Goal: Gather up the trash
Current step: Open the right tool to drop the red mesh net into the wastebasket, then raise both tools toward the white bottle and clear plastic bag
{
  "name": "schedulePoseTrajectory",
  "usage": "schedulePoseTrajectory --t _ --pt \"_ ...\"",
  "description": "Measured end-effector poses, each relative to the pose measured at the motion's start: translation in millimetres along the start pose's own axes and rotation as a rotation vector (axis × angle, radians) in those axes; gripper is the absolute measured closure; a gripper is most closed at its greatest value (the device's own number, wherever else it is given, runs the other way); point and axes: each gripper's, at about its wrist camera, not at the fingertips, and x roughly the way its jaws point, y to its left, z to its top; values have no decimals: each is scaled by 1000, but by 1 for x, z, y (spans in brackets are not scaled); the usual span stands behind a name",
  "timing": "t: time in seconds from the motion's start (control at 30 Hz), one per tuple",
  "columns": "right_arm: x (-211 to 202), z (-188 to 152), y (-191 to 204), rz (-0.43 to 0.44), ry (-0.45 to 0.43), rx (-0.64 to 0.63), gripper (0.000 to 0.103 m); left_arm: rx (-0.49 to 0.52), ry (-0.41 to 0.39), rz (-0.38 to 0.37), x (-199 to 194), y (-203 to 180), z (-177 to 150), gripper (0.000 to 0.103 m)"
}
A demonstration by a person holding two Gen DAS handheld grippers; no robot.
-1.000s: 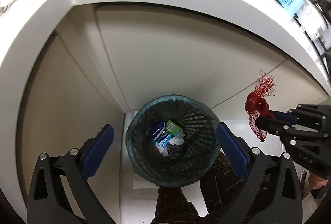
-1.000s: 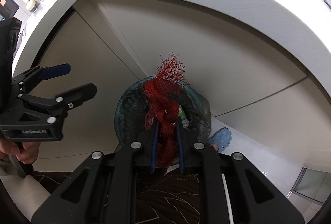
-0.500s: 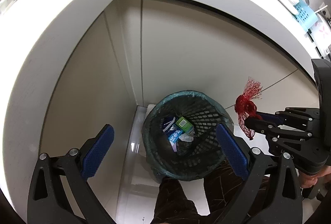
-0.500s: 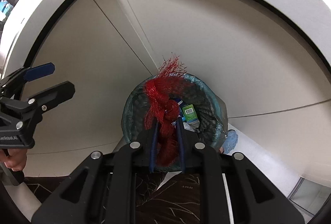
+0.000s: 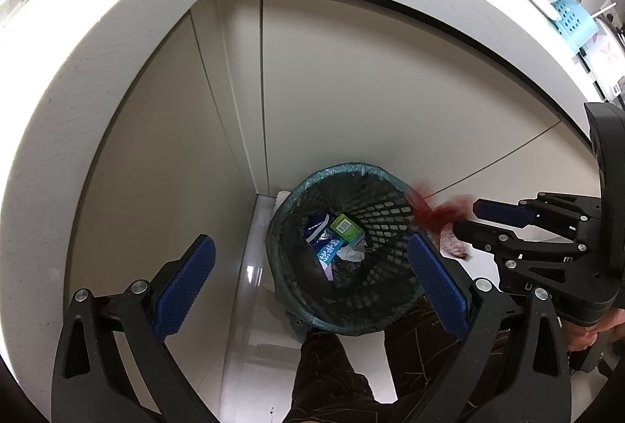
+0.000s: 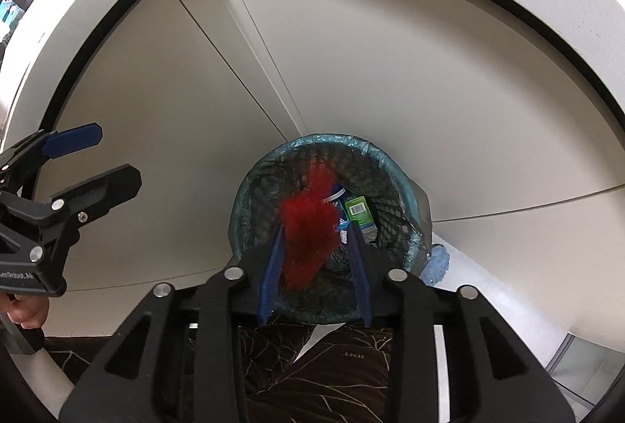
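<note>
Opening since before, right hand-held gripper (image 6: pixel 316 227) frees red netting (image 6: pixel 308 231).

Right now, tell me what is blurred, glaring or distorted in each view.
Left wrist view: the red net smears with motion blur beside the opening right gripper; the counter bends into a fisheye arc; glare washes out the top left corner. Right wrist view: the net is a soft red blur between the parting pads over the bin, while the bin stays sharp.
</note>
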Motion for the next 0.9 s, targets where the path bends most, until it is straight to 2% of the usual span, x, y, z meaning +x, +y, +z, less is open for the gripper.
schedulePoseTrajectory --t 0.17,0.33,0.47,0.57,0.7,0.9 --pt "-2 0 -2 -6 -8 14 59 -3 5 1 3 -1 -2 6" --pt "-8 -3 -2 -25 -24 24 44 0 -4 3 0 -1 0 6" --pt "-27 -2 -9 -62 -73 43 24 -7 -31 -10 -12 -1 10 6" --pt "-49 2 -16 -86 -120 67 16 -27 -42 -21 -24 0 24 6" --pt "-83 9 -26 -106 -190 111 10 -33 -71 -18 -45 -2 43 6" --pt "-129 26 -34 -94 -261 157 8 -29 -109 -23 -75 -6 63 6"
